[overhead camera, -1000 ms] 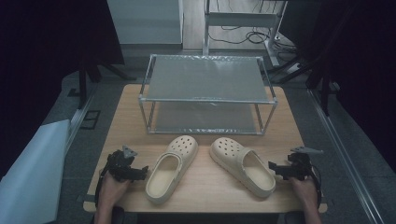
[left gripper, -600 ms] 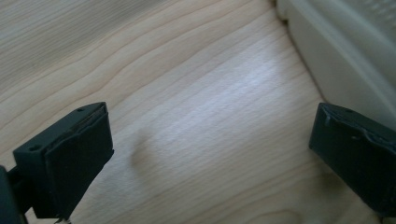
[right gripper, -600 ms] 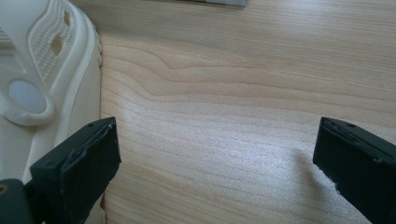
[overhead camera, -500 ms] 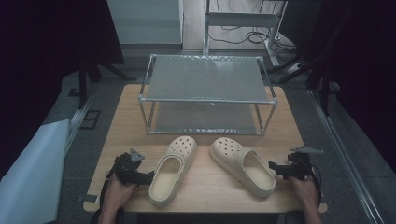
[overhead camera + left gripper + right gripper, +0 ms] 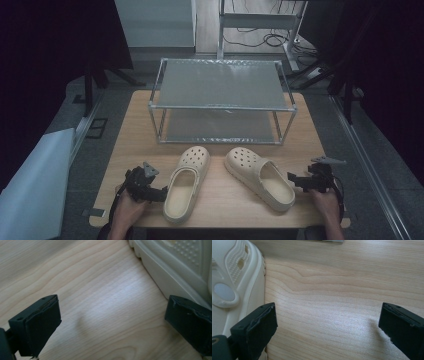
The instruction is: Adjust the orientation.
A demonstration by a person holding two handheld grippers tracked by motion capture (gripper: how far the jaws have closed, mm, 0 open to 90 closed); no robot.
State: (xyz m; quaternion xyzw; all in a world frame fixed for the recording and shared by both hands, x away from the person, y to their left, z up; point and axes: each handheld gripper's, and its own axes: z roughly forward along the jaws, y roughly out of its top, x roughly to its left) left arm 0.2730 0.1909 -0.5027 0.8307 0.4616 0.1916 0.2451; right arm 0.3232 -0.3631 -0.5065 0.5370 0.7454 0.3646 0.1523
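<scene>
Left gripper (image 5: 159, 194): jaws wide, empty, just beside left clog (image 5: 186, 182). Right gripper (image 5: 295, 179): jaws wide, empty, beside right clog (image 5: 260, 177) on table (image 5: 220, 200).

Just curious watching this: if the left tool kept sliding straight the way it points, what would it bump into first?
Most likely the left clog. The left tool points at its side, jaws open, one jaw already beside the sole. Whether they touch is unclear.
</scene>
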